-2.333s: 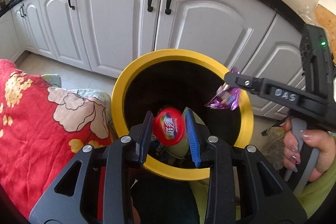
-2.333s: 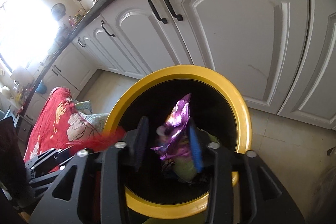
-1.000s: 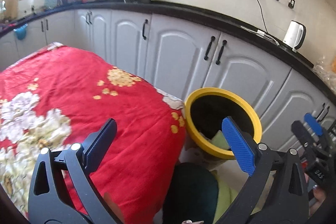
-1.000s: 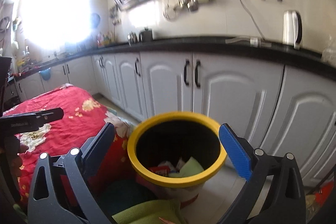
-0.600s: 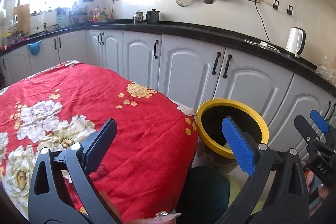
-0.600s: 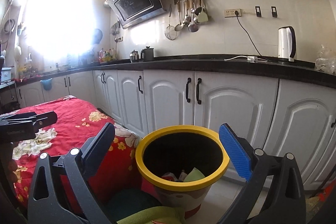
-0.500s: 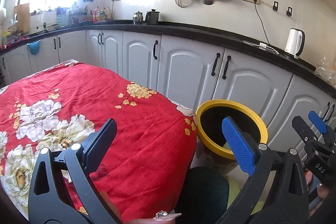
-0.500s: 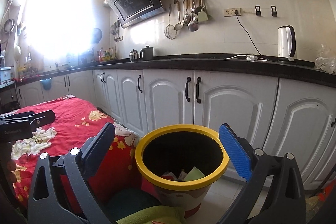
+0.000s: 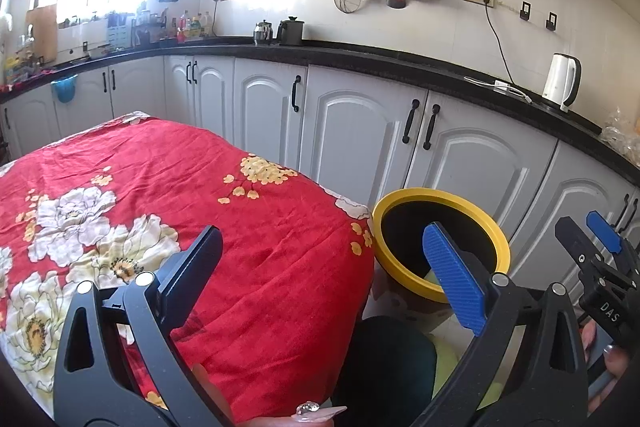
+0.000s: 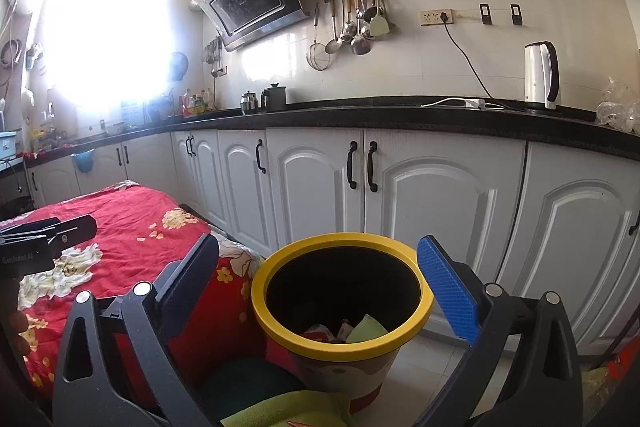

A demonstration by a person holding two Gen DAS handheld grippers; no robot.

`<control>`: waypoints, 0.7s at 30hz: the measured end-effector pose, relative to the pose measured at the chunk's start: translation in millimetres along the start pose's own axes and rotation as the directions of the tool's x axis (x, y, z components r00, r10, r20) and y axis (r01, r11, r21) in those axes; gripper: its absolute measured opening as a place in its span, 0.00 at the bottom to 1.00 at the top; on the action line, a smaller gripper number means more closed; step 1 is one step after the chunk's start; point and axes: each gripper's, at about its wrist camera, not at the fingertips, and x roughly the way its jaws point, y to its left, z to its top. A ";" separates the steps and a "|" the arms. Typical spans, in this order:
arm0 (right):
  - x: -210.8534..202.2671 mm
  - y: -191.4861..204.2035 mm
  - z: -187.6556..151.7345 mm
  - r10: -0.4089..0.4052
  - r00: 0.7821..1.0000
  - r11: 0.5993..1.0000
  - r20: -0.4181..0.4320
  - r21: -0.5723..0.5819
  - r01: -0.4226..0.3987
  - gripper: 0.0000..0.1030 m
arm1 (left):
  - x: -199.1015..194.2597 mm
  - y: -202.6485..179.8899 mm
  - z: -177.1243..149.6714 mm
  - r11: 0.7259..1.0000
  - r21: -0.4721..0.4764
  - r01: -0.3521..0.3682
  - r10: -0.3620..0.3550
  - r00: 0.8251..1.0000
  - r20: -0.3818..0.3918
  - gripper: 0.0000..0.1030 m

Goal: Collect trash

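Observation:
A yellow-rimmed bin [image 10: 280,259] stands on the floor beside the table, with several pieces of trash [image 10: 344,329] inside; it also shows in the left wrist view [image 9: 502,239]. My left gripper [image 9: 324,279] is open and empty, held over the near edge of the table with the red flowered cloth [image 9: 160,195]. My right gripper [image 10: 318,283] is open and empty, held back from the bin and level with its rim. The right gripper also shows at the right edge of the left wrist view [image 9: 592,239]. The left gripper also shows at the left edge of the right wrist view [image 10: 48,231].
White kitchen cabinets [image 10: 440,195] with a black counter [image 10: 400,115] run behind the bin. A white kettle [image 10: 540,75] stands on the counter. A green cloth [image 10: 288,411] lies low in front of the bin. No loose trash shows on the red cloth.
Both grippers let go of their trash over the bin, opened wide and drew up and back. In the last half second they barely move.

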 end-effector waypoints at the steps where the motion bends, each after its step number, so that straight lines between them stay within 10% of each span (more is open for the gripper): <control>1: 0.2 0.0 0.0 -0.001 1.000 1.000 -0.002 0.000 0.001 0.94 | -0.1 -0.1 -0.1 1.000 0.001 0.000 0.000 1.000 0.002 0.89; 21: 0.6 -1.2 -1.4 -0.001 1.000 1.000 -0.002 0.001 0.001 0.94 | -1.1 -0.3 0.1 1.000 0.003 -0.002 0.002 1.000 0.009 0.89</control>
